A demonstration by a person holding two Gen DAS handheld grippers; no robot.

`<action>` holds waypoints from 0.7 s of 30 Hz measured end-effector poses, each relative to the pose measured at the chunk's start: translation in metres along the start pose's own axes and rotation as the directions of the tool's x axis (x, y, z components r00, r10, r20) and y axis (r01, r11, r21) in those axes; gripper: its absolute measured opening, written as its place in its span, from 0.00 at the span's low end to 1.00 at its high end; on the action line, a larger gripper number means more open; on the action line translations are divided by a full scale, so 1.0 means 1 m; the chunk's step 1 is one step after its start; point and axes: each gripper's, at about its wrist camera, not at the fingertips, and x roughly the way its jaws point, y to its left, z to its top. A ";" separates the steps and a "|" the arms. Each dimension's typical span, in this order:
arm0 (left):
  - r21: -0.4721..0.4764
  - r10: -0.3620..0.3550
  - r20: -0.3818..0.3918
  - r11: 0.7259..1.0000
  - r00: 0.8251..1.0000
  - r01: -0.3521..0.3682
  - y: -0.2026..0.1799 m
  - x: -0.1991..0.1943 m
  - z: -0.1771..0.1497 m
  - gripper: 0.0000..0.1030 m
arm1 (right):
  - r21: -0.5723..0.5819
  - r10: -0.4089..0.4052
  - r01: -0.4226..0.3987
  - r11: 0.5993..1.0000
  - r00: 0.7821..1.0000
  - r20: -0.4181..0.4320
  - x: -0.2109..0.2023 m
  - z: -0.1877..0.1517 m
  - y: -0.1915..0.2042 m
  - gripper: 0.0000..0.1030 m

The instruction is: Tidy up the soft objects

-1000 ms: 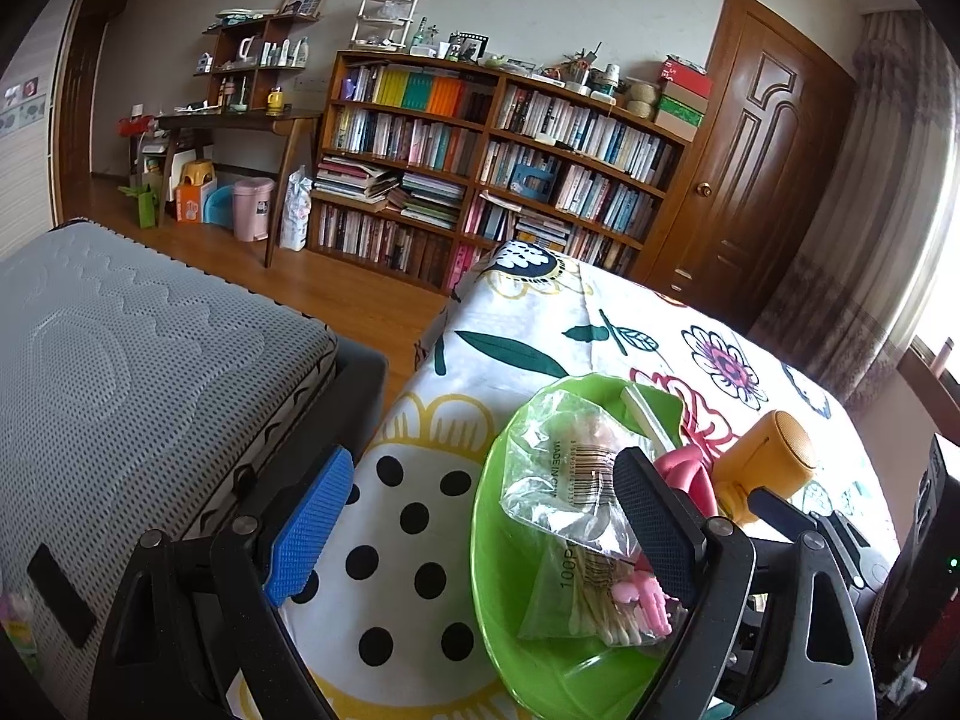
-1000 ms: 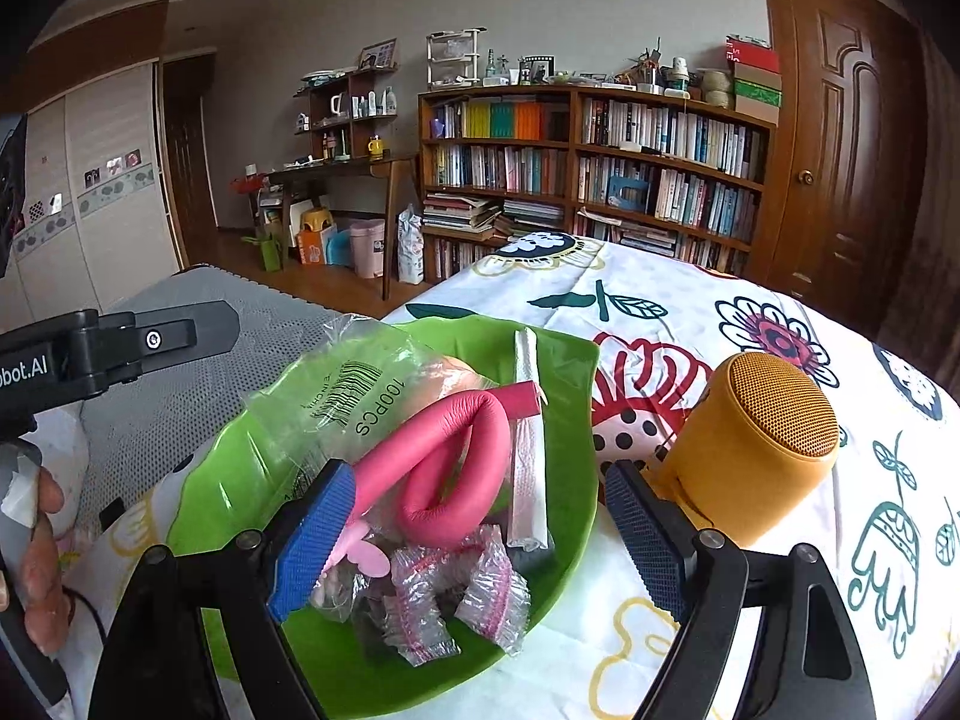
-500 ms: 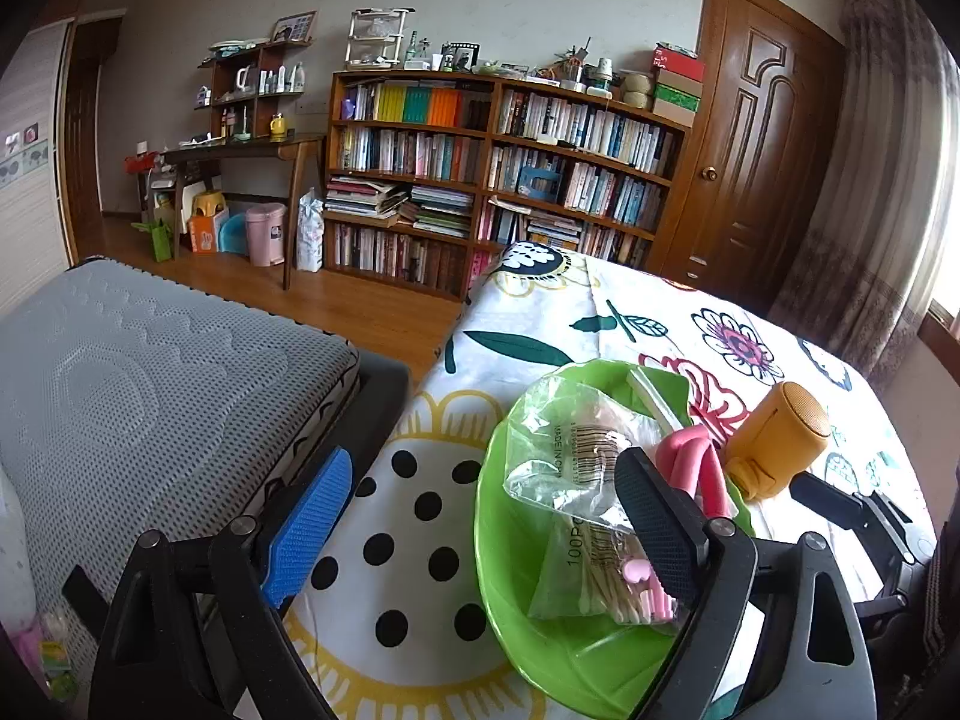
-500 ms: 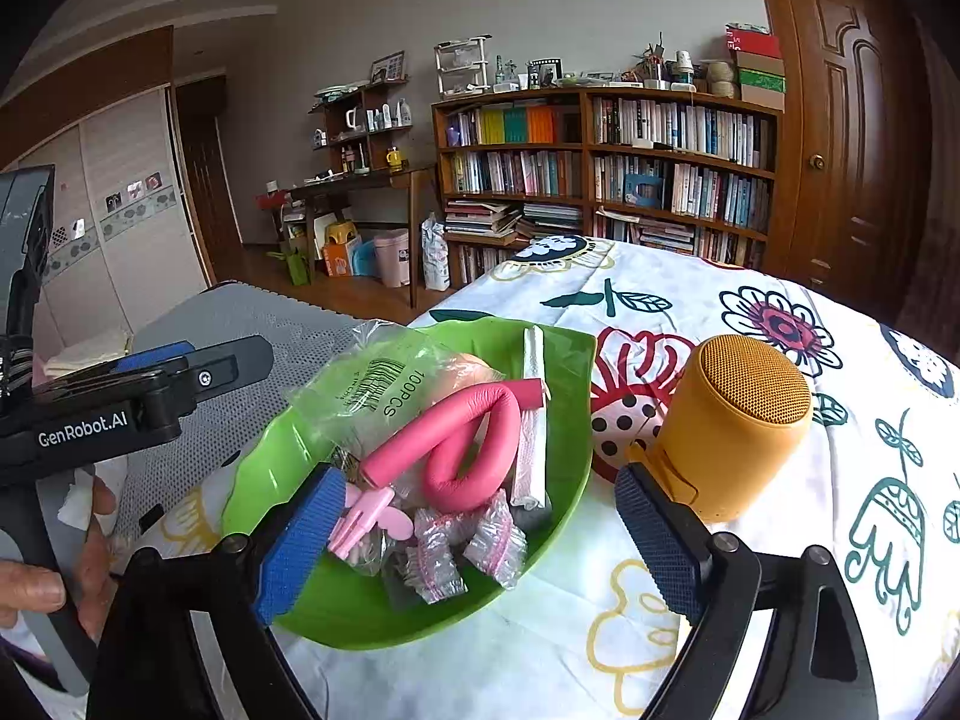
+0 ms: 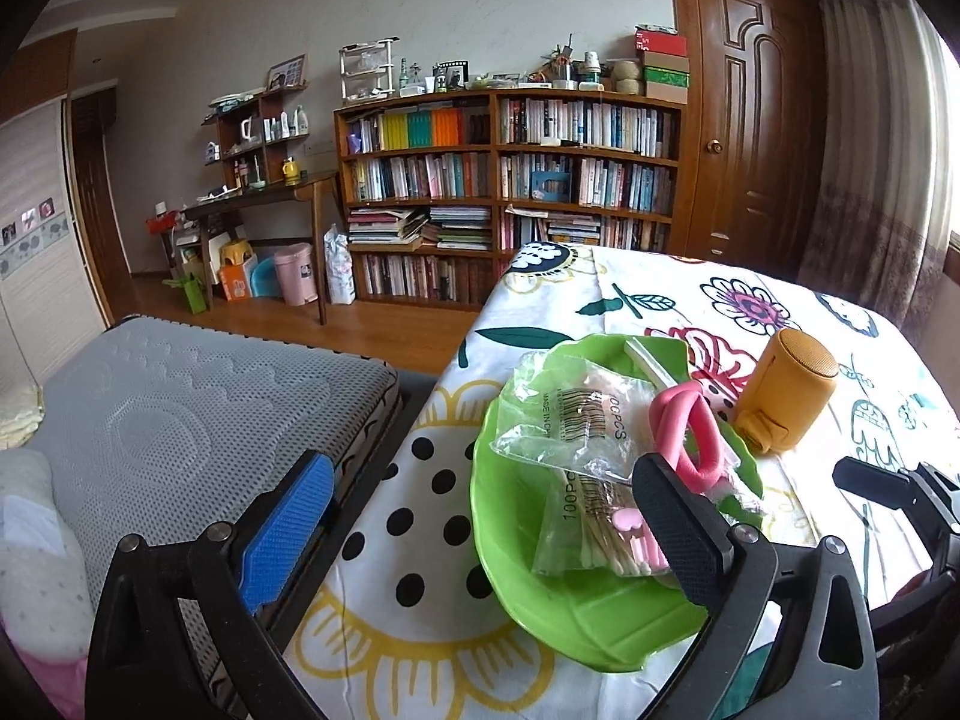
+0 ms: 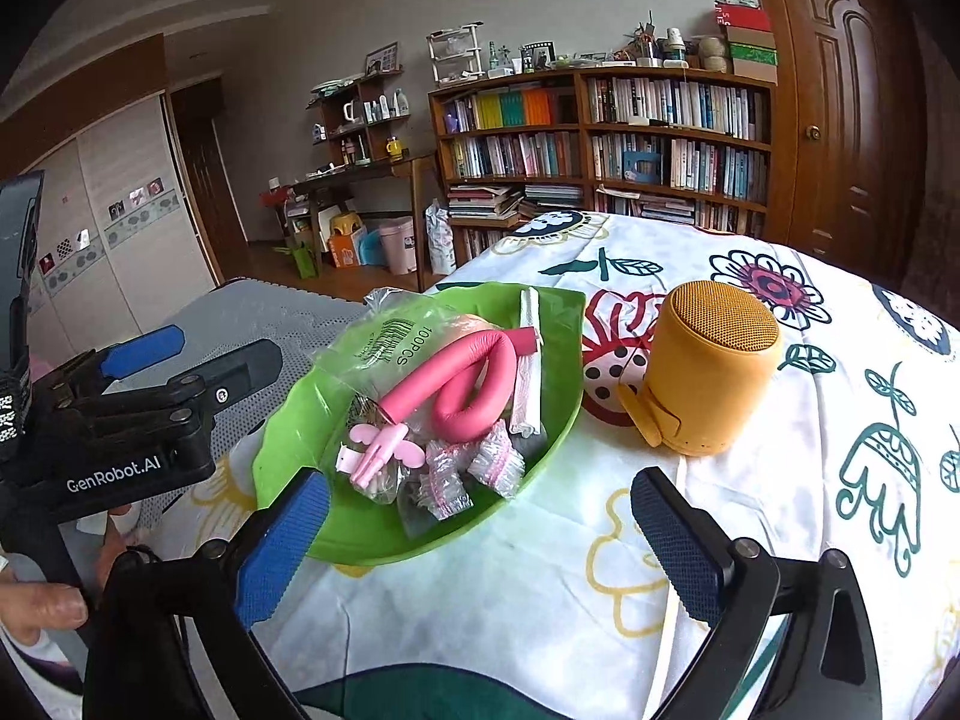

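A green leaf-shaped dish (image 6: 384, 531) (image 5: 576, 618) sits on the flowered tablecloth. It holds a clear bag of cotton swabs (image 5: 576, 438) (image 6: 396, 336), a bent pink foam roller (image 6: 462, 384) (image 5: 684, 426), a pink hair clip (image 6: 378, 450), small crinkled plastic caps (image 6: 474, 465) and a white wrapped stick (image 6: 528, 360). My left gripper (image 5: 480, 528) stands open at the dish's near left edge, holding nothing. My right gripper (image 6: 477, 534) is open too, low over the cloth just before the dish.
A yellow cylindrical speaker (image 6: 708, 366) (image 5: 786, 390) stands right of the dish. A grey mattress (image 5: 180, 384) lies left of the table. Bookshelves (image 5: 510, 192), a desk and a brown door (image 5: 744, 138) line the far wall. A hand (image 6: 42, 606) grips the left handle.
Both grippers have pulled back and risen, so the dish and speaker look smaller and farther. The dish's contents have not moved.
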 end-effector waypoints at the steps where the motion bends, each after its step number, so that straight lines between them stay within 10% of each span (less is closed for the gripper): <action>1: 0.006 0.007 0.002 1.000 1.000 -0.007 -0.002 -0.002 -0.001 0.98 | 0.002 -0.001 0.001 1.000 1.000 0.003 -0.002 -0.001 -0.001 1.00; 21: 0.059 0.055 0.015 0.997 0.998 -0.055 -0.022 -0.020 -0.013 0.99 | -0.049 -0.076 0.079 0.996 0.994 0.073 -0.016 -0.013 0.001 1.00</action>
